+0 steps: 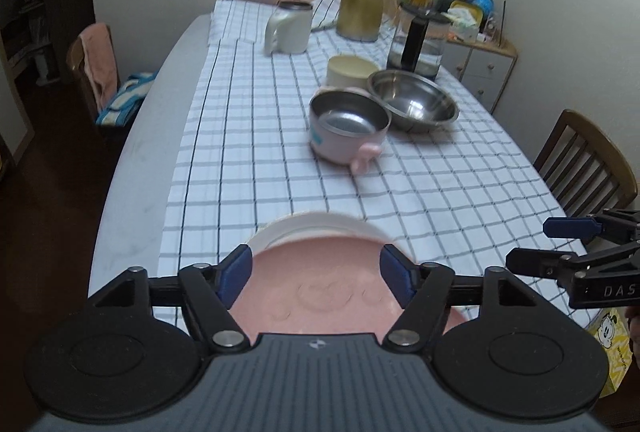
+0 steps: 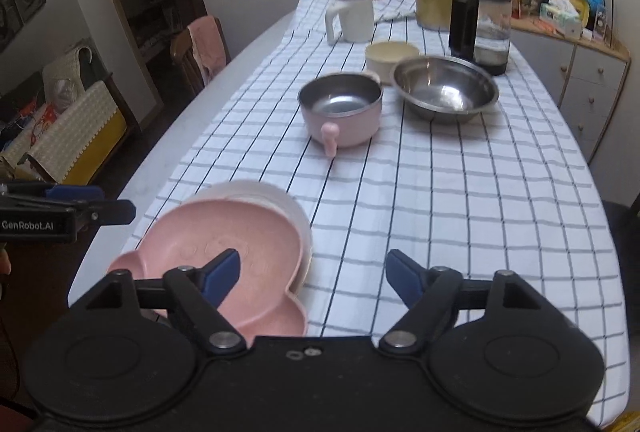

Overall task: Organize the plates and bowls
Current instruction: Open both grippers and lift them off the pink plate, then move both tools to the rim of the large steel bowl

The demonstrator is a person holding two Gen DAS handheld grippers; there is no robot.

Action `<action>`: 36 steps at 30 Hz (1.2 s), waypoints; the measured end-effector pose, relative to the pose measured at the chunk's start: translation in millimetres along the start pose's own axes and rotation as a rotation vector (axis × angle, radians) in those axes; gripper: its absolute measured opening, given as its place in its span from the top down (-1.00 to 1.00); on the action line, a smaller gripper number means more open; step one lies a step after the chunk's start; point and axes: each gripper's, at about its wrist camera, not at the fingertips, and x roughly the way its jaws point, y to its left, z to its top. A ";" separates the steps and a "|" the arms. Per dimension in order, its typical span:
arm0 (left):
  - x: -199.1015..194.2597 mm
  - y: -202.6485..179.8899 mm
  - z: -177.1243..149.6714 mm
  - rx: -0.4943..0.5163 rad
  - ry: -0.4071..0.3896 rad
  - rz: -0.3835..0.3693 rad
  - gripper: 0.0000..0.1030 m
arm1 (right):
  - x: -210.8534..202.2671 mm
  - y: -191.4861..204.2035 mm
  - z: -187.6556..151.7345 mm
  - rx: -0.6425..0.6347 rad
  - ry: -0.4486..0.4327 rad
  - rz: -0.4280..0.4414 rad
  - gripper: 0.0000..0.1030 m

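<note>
Plate stacking step apparently done: pink plate [image 2: 224,264] lying on white plate [image 2: 288,207] at near table edge. Left gripper [image 1: 316,278] and right gripper [image 2: 312,278] both wide open, holding nothing. Next: reach pink bowl [image 2: 340,111], probably nest with steel bowl [image 2: 444,87].

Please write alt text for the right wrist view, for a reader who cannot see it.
Open right tongs hover over a checked tablecloth, beside a pink plate stacked on a white plate. Farther back stand a pink pot, a steel bowl and a cream bowl.
</note>
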 end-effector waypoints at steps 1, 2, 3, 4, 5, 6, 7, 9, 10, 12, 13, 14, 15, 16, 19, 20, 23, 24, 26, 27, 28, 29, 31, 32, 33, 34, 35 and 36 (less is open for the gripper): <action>1.5 -5.2 4.9 0.006 -0.009 -0.001 -0.38 | -1.2 -3.2 3.0 -0.002 -0.008 -0.003 -0.59; 2.7 -10.5 9.7 0.013 -0.019 -0.002 -0.39 | -2.5 -7.2 5.9 -0.001 -0.016 -0.008 -0.61; 4.5 -15.7 14.3 0.019 -0.027 -0.003 -0.41 | -4.7 -12.0 9.4 0.003 -0.024 -0.010 -0.63; 5.9 -21.7 19.1 0.026 -0.036 -0.004 -0.43 | -6.0 -16.4 13.0 0.003 -0.032 -0.013 -0.65; 7.9 -27.7 24.3 0.029 -0.046 -0.001 -0.46 | -7.0 -20.9 16.7 0.000 -0.042 -0.020 -0.69; 9.9 -33.2 29.3 0.028 -0.057 0.003 -0.46 | -8.1 -25.1 19.8 -0.004 -0.053 -0.027 -0.75; 11.5 -38.5 33.9 0.029 -0.067 0.004 -0.47 | -9.3 -31.0 24.3 -0.009 -0.066 -0.032 -0.77; 17.1 -51.7 44.6 0.035 -0.085 0.006 -0.49 | -10.9 -42.2 33.1 -0.014 -0.087 -0.045 -0.90; 20.5 -58.1 49.8 0.036 -0.093 0.010 -0.50 | -11.7 -48.4 37.6 -0.014 -0.098 -0.051 -0.92; 29.5 -71.1 60.3 0.032 -0.102 0.015 -0.52 | -12.6 -62.4 47.8 -0.018 -0.118 -0.061 -0.97; 34.8 -78.1 65.8 0.029 -0.105 0.015 -0.52 | -12.3 -69.3 52.8 -0.020 -0.128 -0.069 -0.99; 40.6 -85.0 71.5 0.029 -0.106 0.015 -0.52 | -11.9 -75.5 57.6 -0.022 -0.136 -0.074 -0.99; 46.5 -91.6 77.8 0.030 -0.103 0.018 -0.52 | -11.3 -83.4 62.5 -0.027 -0.145 -0.081 -0.99; 52.4 -98.2 83.9 0.030 -0.101 0.021 -0.52 | -10.5 -89.8 66.8 -0.032 -0.151 -0.087 -0.99; 71.8 -116.7 101.7 0.025 -0.103 0.036 -0.52 | -6.1 -112.5 81.2 -0.045 -0.166 -0.098 -0.99; 79.0 -123.4 108.0 0.025 -0.103 0.043 -0.52 | -4.0 -120.0 85.9 -0.048 -0.170 -0.100 -0.99; 103.0 -140.5 126.8 0.028 -0.097 0.071 -0.52 | 4.3 -142.3 97.6 -0.050 -0.174 -0.118 -1.00; 111.8 -144.8 133.5 0.032 -0.094 0.080 -0.52 | 8.9 -150.7 102.0 -0.053 -0.173 -0.125 -0.99; 128.9 -153.5 145.1 0.034 -0.090 0.106 -0.52 | 16.9 -165.3 109.9 -0.049 -0.170 -0.135 -0.99; 137.7 -157.6 150.2 0.034 -0.084 0.119 -0.52 | 21.2 -172.3 113.5 -0.048 -0.164 -0.137 -0.99; 145.8 -160.4 155.2 0.033 -0.077 0.130 -0.52 | 26.1 -180.3 118.0 -0.046 -0.158 -0.145 -0.99; 155.1 -163.0 160.7 0.029 -0.068 0.139 -0.52 | 31.2 -188.6 122.3 -0.043 -0.155 -0.150 -0.99; 173.9 -165.9 171.9 0.018 -0.045 0.154 -0.52 | 41.7 -201.3 131.3 -0.047 -0.149 -0.162 -0.99; 182.8 -166.3 177.8 0.009 -0.038 0.168 -0.52 | 47.2 -207.1 136.1 -0.046 -0.148 -0.175 -0.99; 191.4 -166.0 183.9 0.002 -0.028 0.176 -0.52 | 53.9 -214.2 141.7 -0.046 -0.144 -0.180 -0.99; 200.2 -165.4 189.3 -0.005 -0.016 0.181 -0.52 | 60.6 -219.6 146.5 -0.053 -0.136 -0.184 -0.99; 209.5 -164.8 195.6 -0.012 -0.006 0.188 -0.52 | 66.6 -223.8 150.8 -0.057 -0.130 -0.194 -0.99; 218.1 -163.4 201.1 -0.017 0.005 0.193 -0.52 | 73.4 -229.6 155.9 -0.055 -0.125 -0.204 -0.99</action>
